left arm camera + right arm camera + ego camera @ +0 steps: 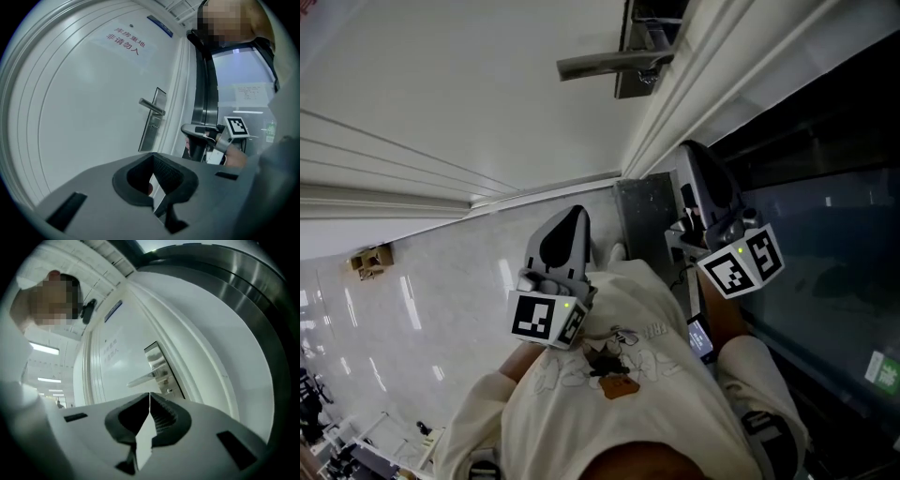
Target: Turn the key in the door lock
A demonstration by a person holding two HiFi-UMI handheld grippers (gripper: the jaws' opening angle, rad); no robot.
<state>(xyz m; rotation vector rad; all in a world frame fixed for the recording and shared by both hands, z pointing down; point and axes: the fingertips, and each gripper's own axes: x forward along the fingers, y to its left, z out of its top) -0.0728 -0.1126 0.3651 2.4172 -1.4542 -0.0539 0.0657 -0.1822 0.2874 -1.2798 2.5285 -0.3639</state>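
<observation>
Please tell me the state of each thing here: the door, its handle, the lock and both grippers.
Door: looks closed.
Door handle: level, untouched.
Lock: no key seen in it.
Left gripper: shut, empty.
Right gripper: shut, empty, apart from the lock.

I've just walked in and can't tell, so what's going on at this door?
A person stands at a white door with a gripper in each hand. The left gripper and the right gripper are both shut with nothing in them. Both are held short of the door and touch nothing. Ahead of them are the handle and the lock plate. No key can be made out in the lock, so no turning is under way.
</observation>
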